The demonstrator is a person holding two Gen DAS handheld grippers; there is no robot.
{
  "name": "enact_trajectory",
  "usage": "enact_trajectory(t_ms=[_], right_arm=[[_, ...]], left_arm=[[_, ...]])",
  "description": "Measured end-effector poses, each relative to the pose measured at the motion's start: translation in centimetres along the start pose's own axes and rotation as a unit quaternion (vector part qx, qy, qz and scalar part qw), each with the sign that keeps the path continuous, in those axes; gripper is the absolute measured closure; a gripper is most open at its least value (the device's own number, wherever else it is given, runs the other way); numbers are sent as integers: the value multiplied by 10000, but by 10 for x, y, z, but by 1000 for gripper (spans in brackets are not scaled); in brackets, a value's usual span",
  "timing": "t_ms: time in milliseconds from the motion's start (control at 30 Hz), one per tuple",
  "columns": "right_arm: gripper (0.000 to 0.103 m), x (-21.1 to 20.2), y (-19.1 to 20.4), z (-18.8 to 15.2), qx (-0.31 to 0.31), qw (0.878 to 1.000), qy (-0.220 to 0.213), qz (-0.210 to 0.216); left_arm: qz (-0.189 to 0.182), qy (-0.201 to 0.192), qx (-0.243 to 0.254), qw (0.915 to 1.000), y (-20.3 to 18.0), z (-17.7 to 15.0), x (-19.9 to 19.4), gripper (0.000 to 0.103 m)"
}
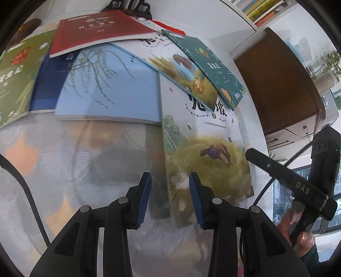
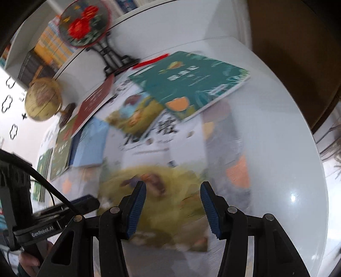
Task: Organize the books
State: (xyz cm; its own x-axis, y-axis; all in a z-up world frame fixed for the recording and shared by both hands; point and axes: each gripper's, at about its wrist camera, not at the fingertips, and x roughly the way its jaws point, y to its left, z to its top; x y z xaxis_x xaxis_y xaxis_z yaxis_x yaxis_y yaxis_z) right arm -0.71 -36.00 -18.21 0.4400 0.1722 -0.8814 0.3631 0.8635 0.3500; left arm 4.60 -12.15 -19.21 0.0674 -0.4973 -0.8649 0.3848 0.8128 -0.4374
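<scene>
Several books lie overlapping on a glossy white round table (image 1: pixel 74 159). A red book (image 1: pixel 100 29) is at the back, with a light blue willow book (image 1: pixel 110 85) and a green book (image 1: pixel 15 81) to its left and front. A teal book (image 1: pixel 211 66) rests on two white books with meadow pictures; the larger one (image 1: pixel 204 149) is nearest. My left gripper (image 1: pixel 170 198) is open above that book's left edge, holding nothing. In the blurred right wrist view, my right gripper (image 2: pixel 173 204) hovers open over the same large book (image 2: pixel 162 170), with the teal book (image 2: pixel 187 85) beyond.
A gold globe (image 2: pixel 42 100) and a round flowered fan on a black stand (image 2: pixel 85 23) stand at the table's back. A bookshelf (image 1: pixel 262 10) and brown cabinet (image 1: pixel 277 85) lie beyond the table's right edge. The other gripper's body (image 1: pixel 298 181) and a hand (image 1: pixel 302 236) are at right.
</scene>
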Motion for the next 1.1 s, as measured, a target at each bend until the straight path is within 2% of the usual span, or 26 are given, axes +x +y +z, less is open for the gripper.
enact_trajectory(t_ms=[100, 133, 167, 300, 467, 567, 733, 833, 967, 1100], right_arm=[[54, 5, -14, 6, 159, 9998, 28, 147], [61, 6, -17, 8, 205, 9995, 31, 243], [63, 9, -20, 9, 250, 9991, 44, 339], [65, 21, -23, 13, 333, 9990, 147, 265], [64, 25, -16, 15, 75, 9998, 170, 110], [64, 23, -16, 12, 52, 9996, 221, 136], [63, 15, -12, -7, -24, 9986, 494, 180], [61, 8, 0, -30, -301, 9968, 717, 207], [57, 4, 15, -59, -606, 9934, 896, 373], [58, 3, 29, -74, -943, 9907, 914, 350]], left_arm=[[-53, -15, -40, 10000, -2, 2, 6, 69], [-80, -15, -49, 10000, -2, 2, 7, 69], [-88, -12, -55, 9999, -1, 2, 8, 69], [-146, -38, -106, 9998, -2, 6, 11, 69], [-257, 3, -92, 9996, -7, 10, 17, 69], [-138, -85, 44, 9999, -11, 5, 13, 69], [-137, 16, 256, 9996, -15, -22, -4, 69], [-182, 115, 277, 9994, -11, -52, -17, 69], [-109, 271, 83, 9995, 6, -88, -26, 69], [-309, 189, -268, 9990, 17, -97, -27, 69]])
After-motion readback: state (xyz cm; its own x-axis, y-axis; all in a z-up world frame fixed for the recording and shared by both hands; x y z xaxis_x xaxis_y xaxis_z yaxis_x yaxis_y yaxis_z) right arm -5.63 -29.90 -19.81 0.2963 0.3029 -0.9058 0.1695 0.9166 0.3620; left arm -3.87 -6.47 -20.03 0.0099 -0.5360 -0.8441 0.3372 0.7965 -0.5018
